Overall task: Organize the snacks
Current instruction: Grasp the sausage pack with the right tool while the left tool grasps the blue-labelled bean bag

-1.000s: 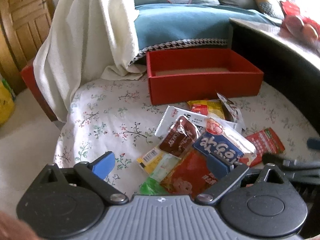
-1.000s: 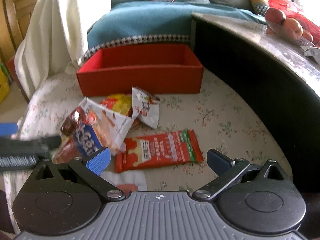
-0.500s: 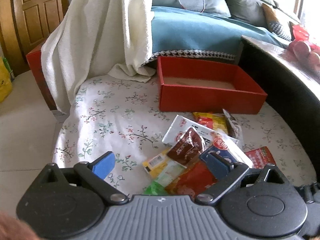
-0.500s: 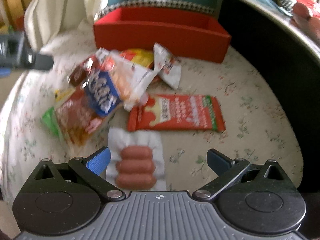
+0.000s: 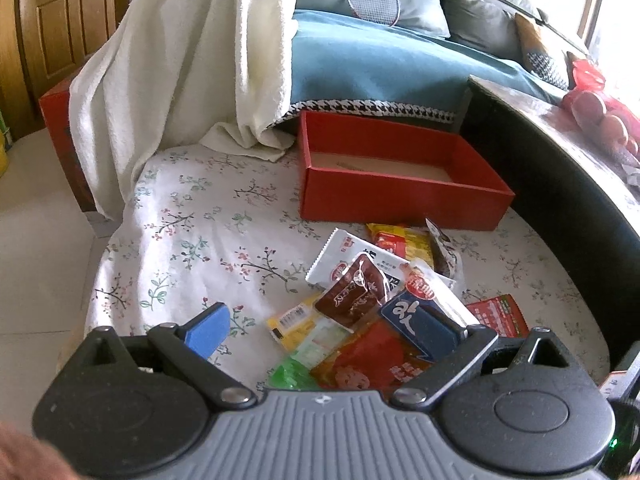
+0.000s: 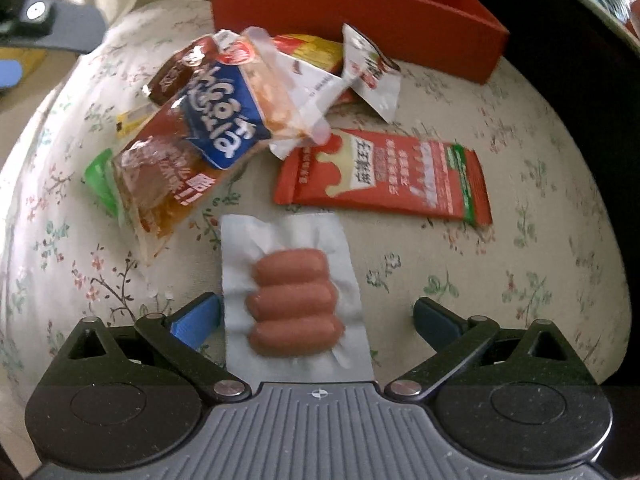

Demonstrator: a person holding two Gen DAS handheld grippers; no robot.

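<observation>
- The red box (image 5: pixel 400 196) sits at the far side of the floral cloth (image 5: pixel 192 240); only bare tan floor shows inside it.
- One sausage pack (image 6: pixel 296 300) holds three sausages and lies flat between the spread fingers of the right gripper (image 6: pixel 316 316), which grips nothing.
- One red flat packet (image 6: pixel 384 176) lies just beyond it.
- The snack pile (image 5: pixel 368 304) lies in front of the box; its packets overlap, so the count is unclear.
- The left gripper (image 5: pixel 324 332) hovers wide, empty.

Left gripper (image 5: pixel 320 332) jaws spread; right gripper (image 6: pixel 316 316) likewise.
</observation>
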